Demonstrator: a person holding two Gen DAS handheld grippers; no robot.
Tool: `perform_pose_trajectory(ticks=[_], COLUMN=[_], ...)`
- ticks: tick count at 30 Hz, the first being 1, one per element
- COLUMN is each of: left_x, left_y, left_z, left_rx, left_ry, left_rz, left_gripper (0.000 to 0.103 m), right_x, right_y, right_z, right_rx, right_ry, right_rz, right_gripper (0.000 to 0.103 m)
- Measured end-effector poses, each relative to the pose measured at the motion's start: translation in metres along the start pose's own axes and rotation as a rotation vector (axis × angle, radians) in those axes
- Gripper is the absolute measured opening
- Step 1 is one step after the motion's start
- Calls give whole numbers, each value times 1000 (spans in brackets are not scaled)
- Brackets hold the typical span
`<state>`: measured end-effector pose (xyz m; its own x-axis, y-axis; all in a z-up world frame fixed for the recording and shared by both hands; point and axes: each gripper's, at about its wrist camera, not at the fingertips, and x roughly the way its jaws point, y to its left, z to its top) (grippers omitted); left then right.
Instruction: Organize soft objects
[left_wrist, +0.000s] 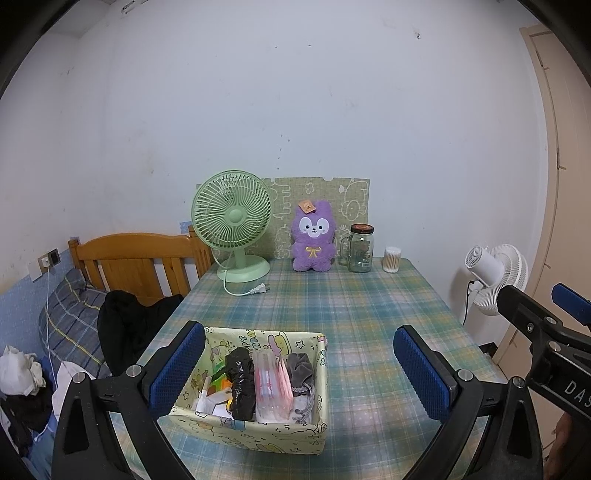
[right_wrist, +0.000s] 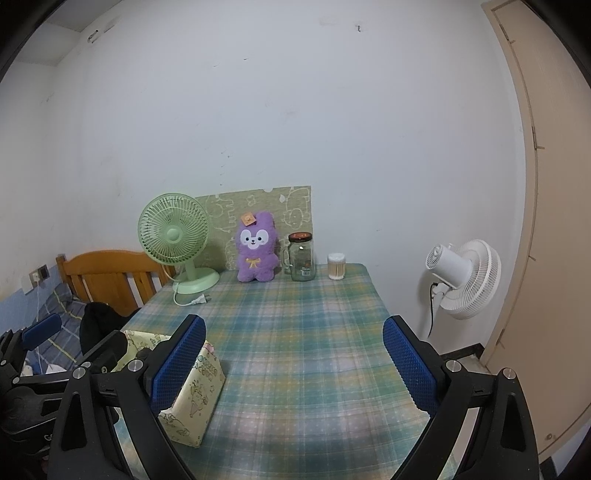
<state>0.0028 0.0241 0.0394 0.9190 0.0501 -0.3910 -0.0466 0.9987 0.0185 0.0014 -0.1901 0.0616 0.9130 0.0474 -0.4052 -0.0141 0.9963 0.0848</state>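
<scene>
A purple plush rabbit (left_wrist: 312, 236) sits upright at the far edge of the plaid table (left_wrist: 369, 314), against a patterned board; it also shows in the right wrist view (right_wrist: 256, 252). A yellow cartoon-print fabric box (left_wrist: 255, 432) stands near the front left, holding a grey pouch (left_wrist: 301, 369), a pink packet (left_wrist: 271, 380), a black bundle (left_wrist: 240, 380) and small items. My left gripper (left_wrist: 299, 369) is open and empty, over the box. My right gripper (right_wrist: 293, 363) is open and empty, right of the box (right_wrist: 195, 398), above bare tablecloth.
A green desk fan (left_wrist: 232, 221) with a loose plug stands left of the plush. A glass jar (left_wrist: 360, 248) and a cotton-swab tub (left_wrist: 392, 259) stand to its right. A white fan (right_wrist: 461, 277) is mounted right of the table. A bed with dark clothes (left_wrist: 125, 325) lies left.
</scene>
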Motion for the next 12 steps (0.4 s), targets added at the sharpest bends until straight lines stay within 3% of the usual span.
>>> perform_pose_trajectory(ticks=[12], left_x=[0], left_y=[1], left_z=[2], left_rx=[-14], left_ry=[0], left_rz=[2], left_gripper=[103], right_x=[4], right_y=[-1], right_z=[-2], right_rx=[0], right_ry=[11], right_rz=[-4], right_gripper=[98])
